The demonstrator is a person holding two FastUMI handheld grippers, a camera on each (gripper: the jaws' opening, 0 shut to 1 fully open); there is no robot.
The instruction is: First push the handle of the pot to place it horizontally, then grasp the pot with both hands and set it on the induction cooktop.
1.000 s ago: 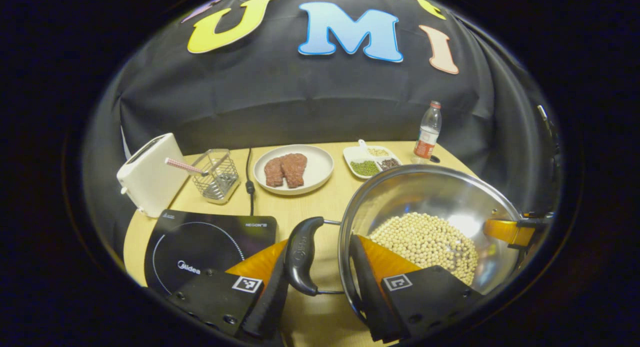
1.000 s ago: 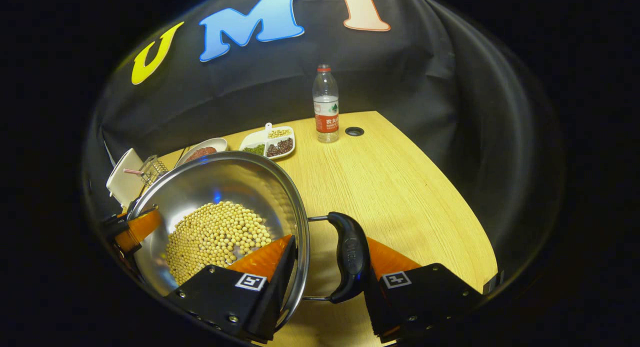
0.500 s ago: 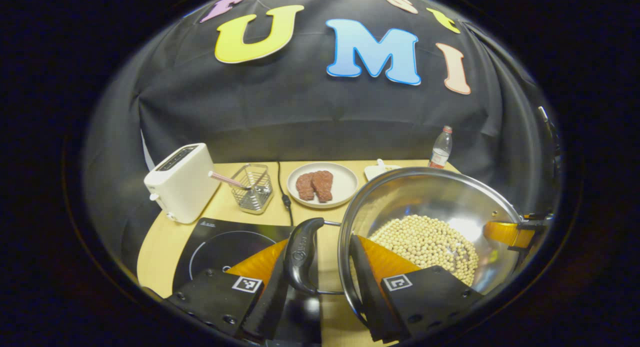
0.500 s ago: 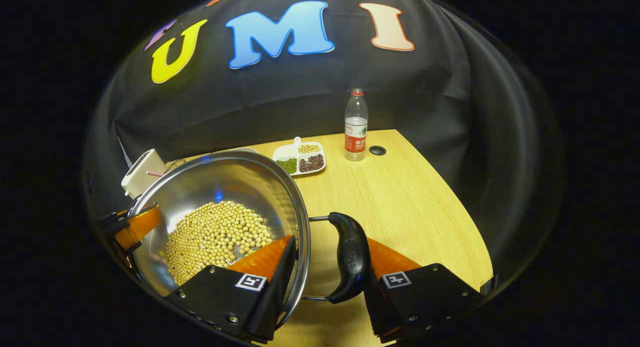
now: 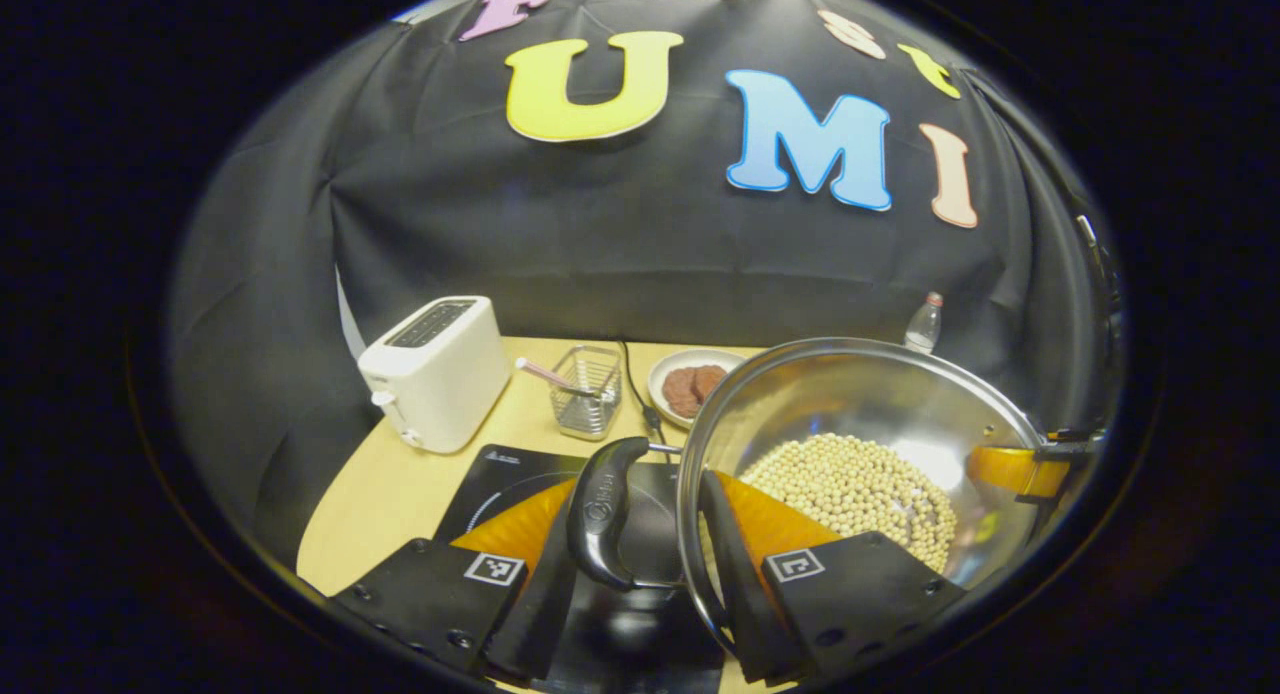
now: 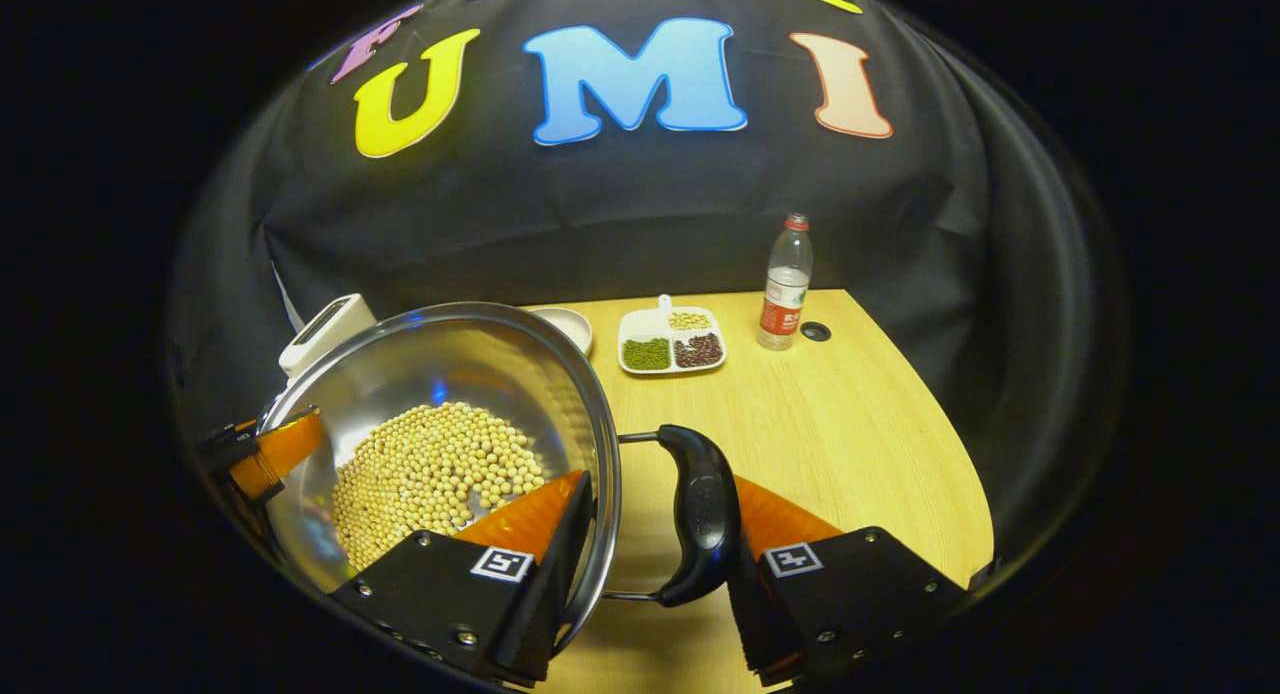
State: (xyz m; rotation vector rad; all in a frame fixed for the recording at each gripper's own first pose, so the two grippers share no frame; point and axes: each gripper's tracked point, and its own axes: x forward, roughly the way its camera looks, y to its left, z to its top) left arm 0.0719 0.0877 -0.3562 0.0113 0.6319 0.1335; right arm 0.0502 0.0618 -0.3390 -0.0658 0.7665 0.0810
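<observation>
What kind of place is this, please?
Probably a mock kitchen set up on a table in a booth: a pot of beans is carried over an induction cooktop, with a toaster behind.

The left gripper (image 5: 652, 544) has two flat black finger blocks at the near edge of the left gripper view. Each block carries a small square black-and-white marker on a white patch near its inner corner, and round screw heads dot its near edges. From each block a wedge-shaped finger (image 5: 740, 564) tapers toward the far side, with a dark strip along its inner face.

The right gripper (image 6: 650, 554) is built the same way in the right gripper view: two black blocks, one square marker each, several screws along the near rims, and tapering fingers (image 6: 545, 534) with dark inner strips.
</observation>
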